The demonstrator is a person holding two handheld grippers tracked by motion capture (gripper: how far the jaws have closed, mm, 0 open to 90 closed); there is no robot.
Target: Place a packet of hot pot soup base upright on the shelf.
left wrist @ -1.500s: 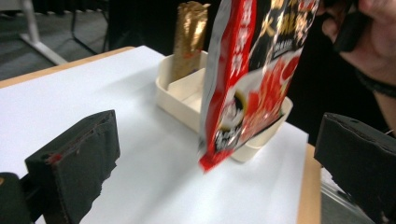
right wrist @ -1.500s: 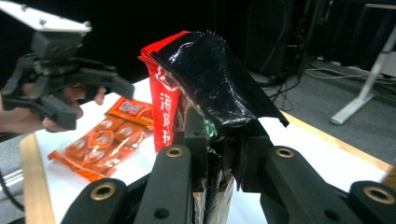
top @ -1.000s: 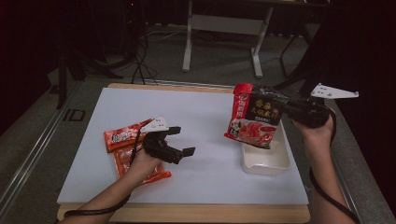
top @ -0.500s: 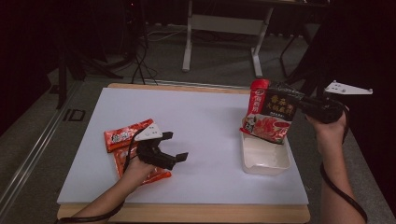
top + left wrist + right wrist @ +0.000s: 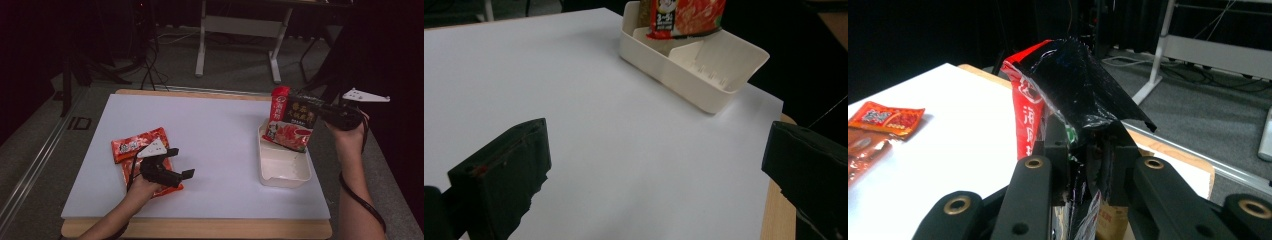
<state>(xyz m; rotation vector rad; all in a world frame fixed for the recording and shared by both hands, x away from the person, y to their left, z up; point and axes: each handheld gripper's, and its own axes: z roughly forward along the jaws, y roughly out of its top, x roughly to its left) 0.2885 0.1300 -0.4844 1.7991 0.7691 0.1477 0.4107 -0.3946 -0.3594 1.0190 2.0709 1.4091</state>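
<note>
- High view: the right hand-held gripper point(image 5: 320, 111) is clamped on the top edge of a red-and-black packet point(image 5: 291, 121), which hangs over the far end of the cream tray point(image 5: 281, 173). The left hand-held gripper point(image 5: 183, 163) stands open and empty, well to the left of the tray, over two orange packets point(image 5: 131, 146) on the table point(image 5: 220, 130).
- Left gripper view: jaws wide apart, nothing between them; the tray point(image 5: 684, 80) lies ahead.
- Right gripper view: both jaws pinch the packet point(image 5: 1068, 85).
</note>
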